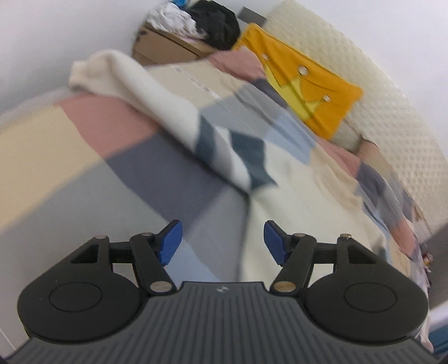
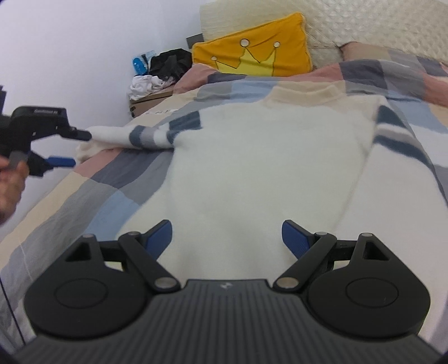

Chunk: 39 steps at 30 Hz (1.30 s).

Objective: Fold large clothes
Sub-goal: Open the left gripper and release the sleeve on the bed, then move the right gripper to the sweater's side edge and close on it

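Observation:
A cream sweater [image 2: 260, 156] with dark blue and grey stripes lies flat on the patchwork quilt [image 2: 117, 179], collar toward the pillow. Its left sleeve [image 2: 140, 137] stretches out to the bed's left side; in the left wrist view that sleeve [image 1: 156, 103] runs to the upper left. My right gripper [image 2: 227, 238] stands open over the sweater's near hem, nothing between its pads. My left gripper [image 1: 223, 242] is open and empty above the quilt beside the sweater's edge. In the right wrist view the left gripper [image 2: 70, 148] sits just left of the sleeve's cuff, its fingers apart.
A yellow crown pillow [image 2: 252, 53] leans on the cream quilted headboard [image 2: 364, 25]. A cardboard box [image 2: 145, 103] piled with white and black clothes stands by the wall beyond the bed's left edge. A hand [image 2: 8, 182] holds the left gripper.

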Motion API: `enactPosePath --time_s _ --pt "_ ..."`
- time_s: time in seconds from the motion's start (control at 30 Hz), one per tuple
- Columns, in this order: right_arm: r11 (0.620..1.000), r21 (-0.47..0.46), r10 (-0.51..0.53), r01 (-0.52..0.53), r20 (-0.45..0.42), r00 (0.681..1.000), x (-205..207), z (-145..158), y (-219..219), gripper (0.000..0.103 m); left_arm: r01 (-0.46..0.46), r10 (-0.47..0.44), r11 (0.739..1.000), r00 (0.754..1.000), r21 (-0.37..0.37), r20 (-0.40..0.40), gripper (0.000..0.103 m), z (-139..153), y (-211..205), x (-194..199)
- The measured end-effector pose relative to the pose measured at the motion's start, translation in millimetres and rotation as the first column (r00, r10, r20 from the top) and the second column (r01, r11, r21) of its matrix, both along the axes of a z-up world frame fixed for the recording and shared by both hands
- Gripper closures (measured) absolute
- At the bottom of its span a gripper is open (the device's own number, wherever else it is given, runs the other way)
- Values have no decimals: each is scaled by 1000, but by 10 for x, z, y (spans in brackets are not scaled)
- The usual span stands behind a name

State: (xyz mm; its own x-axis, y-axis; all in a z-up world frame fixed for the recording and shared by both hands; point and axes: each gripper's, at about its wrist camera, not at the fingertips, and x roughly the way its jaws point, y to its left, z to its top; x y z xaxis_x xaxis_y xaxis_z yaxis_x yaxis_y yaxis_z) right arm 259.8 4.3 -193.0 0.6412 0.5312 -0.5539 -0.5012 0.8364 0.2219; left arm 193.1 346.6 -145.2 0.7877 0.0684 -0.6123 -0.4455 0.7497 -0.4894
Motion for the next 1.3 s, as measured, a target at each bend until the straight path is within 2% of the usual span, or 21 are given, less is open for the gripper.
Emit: enactPosePath --time_s 0.1,0.23,0.37,0.5,0.77,0.97,1.07,1.3 --pt "1000 -6 -1 1 -12 1000 -91 0 -33 16 43 -43 999 999 4 -3 33 -36 -304 -126" --pt "999 -9 36 -36 -13 999 -268 42 -41 16 102 -102 993 995 66 4 33 -38 -593 -323" --pt "997 -36 68 -68 0 998 -408 45 -2 16 137 -138 987 990 87 2 33 -114 -702 -494" --pt "997 -10 82 -82 -32 996 -469 25 9 16 161 -161 981 987 109 -7 33 -237 -716 -585" --pt "992 -25 124 -125 -44 991 -590 0 98 16 197 -197 978 980 65 -1 34 -494 -661 -719" --pt "985 -135 86 -107 -153 984 -473 -287 224 17 222 -222 975 975 -4 5 34 -622 -659 -710" --pt "976 -194 71 -100 -154 986 -473 -377 267 17 229 -229 972 973 -43 7 34 -689 -656 -662" --pt "983 -163 55 -83 -169 984 -450 -391 215 17 213 -213 975 977 -69 19 34 -833 -594 -384"
